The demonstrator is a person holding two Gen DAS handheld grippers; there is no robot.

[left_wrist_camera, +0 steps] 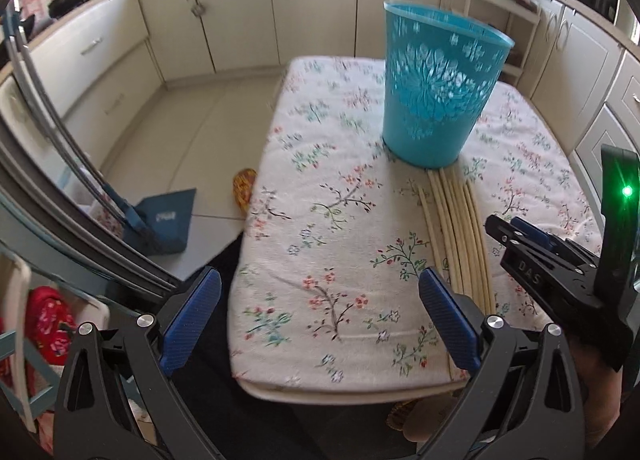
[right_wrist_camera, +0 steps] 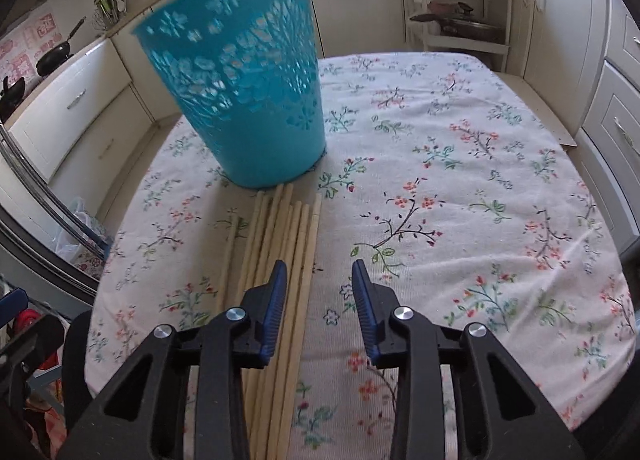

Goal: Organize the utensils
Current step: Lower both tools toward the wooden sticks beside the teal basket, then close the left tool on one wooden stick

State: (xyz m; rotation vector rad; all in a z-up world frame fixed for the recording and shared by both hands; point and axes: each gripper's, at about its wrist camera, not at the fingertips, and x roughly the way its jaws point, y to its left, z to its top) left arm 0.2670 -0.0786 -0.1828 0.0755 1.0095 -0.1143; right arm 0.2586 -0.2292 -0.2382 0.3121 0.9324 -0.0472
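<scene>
1. Wooden sticks (right_wrist_camera: pixel 280 260) lie on the bench (right_wrist_camera: pixel 460 199), long axis toward the basket (right_wrist_camera: pixel 240 99).
2. Right claw (right_wrist_camera: pixel 319 292) is nearer, partly spread, empty, just right of them.
3. Left claw (left_wrist_camera: pixel 320 308) is spread wide, empty.

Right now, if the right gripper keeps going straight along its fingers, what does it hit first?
Probably the floral tablecloth: the open right gripper points down at bare cloth just right of the wooden sticks. The blue basket sits farther left. Depth is unclear.
</scene>
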